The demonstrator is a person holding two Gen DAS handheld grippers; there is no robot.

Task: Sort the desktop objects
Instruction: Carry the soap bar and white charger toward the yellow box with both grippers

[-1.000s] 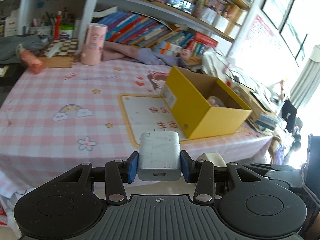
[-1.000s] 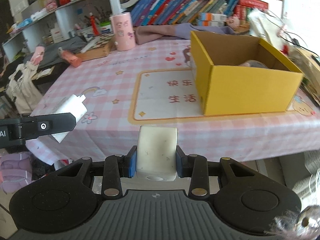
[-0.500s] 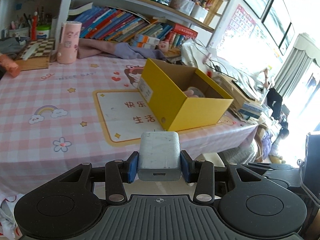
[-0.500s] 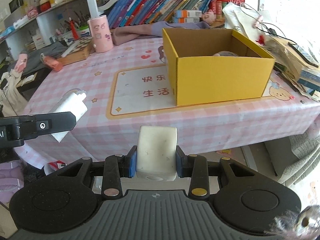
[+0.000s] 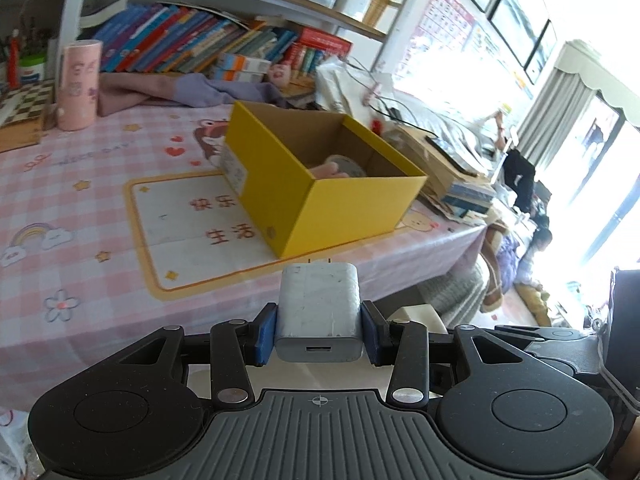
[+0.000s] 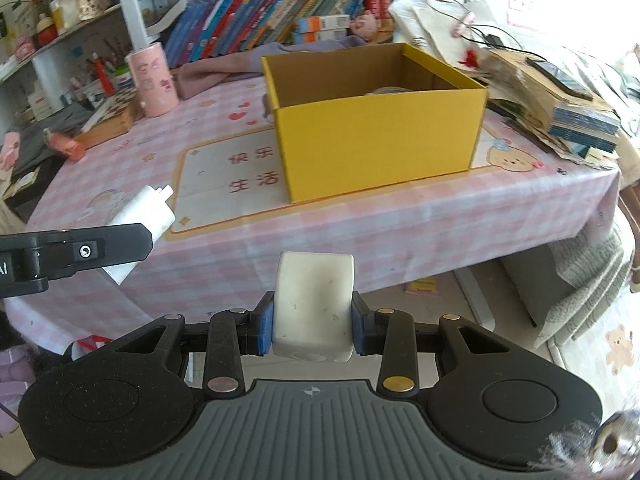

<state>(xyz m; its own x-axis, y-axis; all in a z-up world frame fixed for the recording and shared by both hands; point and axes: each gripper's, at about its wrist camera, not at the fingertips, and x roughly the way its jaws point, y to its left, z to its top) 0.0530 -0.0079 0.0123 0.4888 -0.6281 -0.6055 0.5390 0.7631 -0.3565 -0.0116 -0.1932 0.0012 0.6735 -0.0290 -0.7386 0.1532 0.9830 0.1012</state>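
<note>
Presently left gripper (image 5: 319, 326) jaws clamped on grey USB charger (image 5: 318, 312); right gripper (image 6: 313, 326) jaws clamped on cream block (image 6: 313, 306), possibly another charger. Both short of the yellow box (image 6: 376, 136), off the worktop (image 6: 360, 232) edge.

From my left wrist view, the near wall of the yellow box (image 5: 320, 204) hides most of what lies inside; I make out only a round rim and something pinkish, and cannot tell what they are. The charger (image 5: 319, 314) covers the gap between the pads, and its prongs are tiny at its top edge. The right gripper's block (image 5: 418, 314) peeks out behind it, mostly covered. At the far right the window glare washes out detail. In my right wrist view, the left gripper (image 6: 76, 254) is cut off by the left edge, and the box contents (image 6: 390, 90) show only as a sliver.
</note>
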